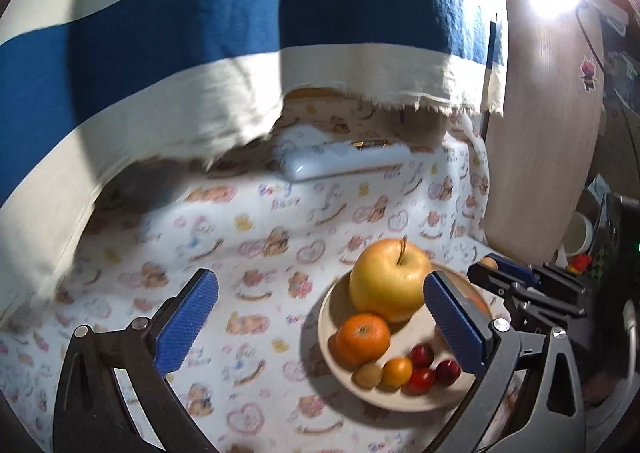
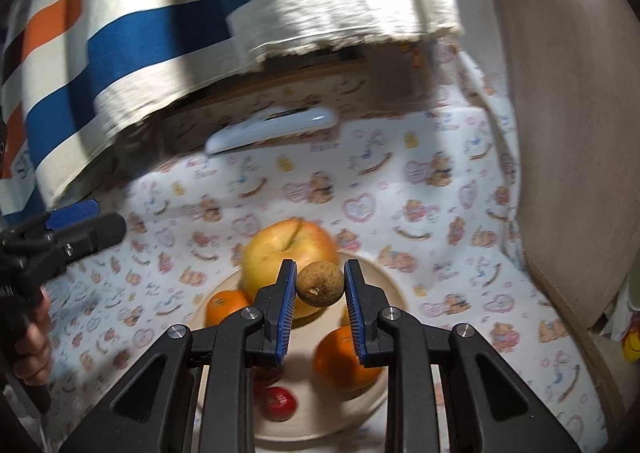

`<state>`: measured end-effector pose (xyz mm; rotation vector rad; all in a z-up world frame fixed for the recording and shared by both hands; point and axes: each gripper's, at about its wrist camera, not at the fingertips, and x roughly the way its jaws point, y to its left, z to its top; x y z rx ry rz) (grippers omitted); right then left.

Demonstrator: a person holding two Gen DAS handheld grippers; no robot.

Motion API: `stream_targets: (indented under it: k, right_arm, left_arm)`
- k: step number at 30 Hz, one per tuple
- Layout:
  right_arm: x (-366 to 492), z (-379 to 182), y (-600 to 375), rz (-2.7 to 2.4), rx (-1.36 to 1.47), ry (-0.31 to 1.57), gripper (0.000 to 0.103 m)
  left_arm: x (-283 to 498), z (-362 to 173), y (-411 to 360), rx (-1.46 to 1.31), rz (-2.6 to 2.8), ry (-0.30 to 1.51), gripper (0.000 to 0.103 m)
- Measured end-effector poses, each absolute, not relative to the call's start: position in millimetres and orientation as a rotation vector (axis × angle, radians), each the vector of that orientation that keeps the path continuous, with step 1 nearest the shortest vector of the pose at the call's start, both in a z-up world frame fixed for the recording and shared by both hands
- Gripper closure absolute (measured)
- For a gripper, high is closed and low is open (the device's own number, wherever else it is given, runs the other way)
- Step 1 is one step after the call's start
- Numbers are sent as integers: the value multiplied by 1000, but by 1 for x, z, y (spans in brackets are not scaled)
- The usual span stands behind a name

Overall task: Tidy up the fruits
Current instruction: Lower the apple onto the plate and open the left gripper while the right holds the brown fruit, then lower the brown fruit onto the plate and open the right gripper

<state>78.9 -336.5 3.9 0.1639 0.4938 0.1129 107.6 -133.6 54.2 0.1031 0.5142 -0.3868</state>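
Brown and rough-skinned, a small round fruit [image 2: 320,284] sits pinched between the blue pads of the right gripper [image 2: 320,293], held in the air over a pale plate [image 2: 384,277] on a table draped in a teddy-bear print cloth [image 2: 440,181]. Below it the plate already carries a large yellow apple [image 1: 390,279], an orange [image 1: 363,338], a second orange [image 2: 344,357] nearer the right-hand camera, a small brown fruit [image 1: 367,374], a small yellow-orange fruit [image 1: 397,371] and several small red fruits [image 1: 434,367]. The left gripper [image 1: 320,329] hangs beside the plate with its fingers spread wide and nothing between them. A white remote control [image 1: 344,163] lies at the back of the table, well apart from the plate, under a hanging blue-and-cream striped fabric [image 1: 180,33].

By the look of it, the step in hand is delivering the brown fruit to the plate. The next move would call for lowering it into a bare patch, probably the gap between the apple and the nearer orange, and opening the pads gently so the round fruit does not roll off the rim.
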Motion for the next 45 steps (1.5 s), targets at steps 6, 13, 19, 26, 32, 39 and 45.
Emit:
stream_targets:
  k: [6, 13, 19, 26, 32, 39, 45]
  right_arm:
    - [84, -12, -312, 245, 151, 593, 78]
    - [85, -22, -292, 280, 80, 635, 78]
    - [86, -27, -288, 287, 61, 654, 78]
    - [88, -29, -288, 291, 65, 668, 70]
    - [84, -23, -289, 285, 61, 628, 50]
    - [75, -15, -286, 280, 28, 571, 40]
    - [62, -4, -282, 270, 22, 507, 23]
  left_arm:
    - [89, 30, -112, 88, -329, 523, 1]
    - [88, 19, -96, 37, -318, 557, 1]
    - [84, 11, -96, 44, -321, 571, 1]
    - [83, 9, -95, 44, -321, 576, 1]
    - [75, 12, -95, 47, -315, 558, 1]
    - [59, 22, -88, 32, -293, 526, 1]
    - [41, 33, -70, 4, -242, 487, 1]
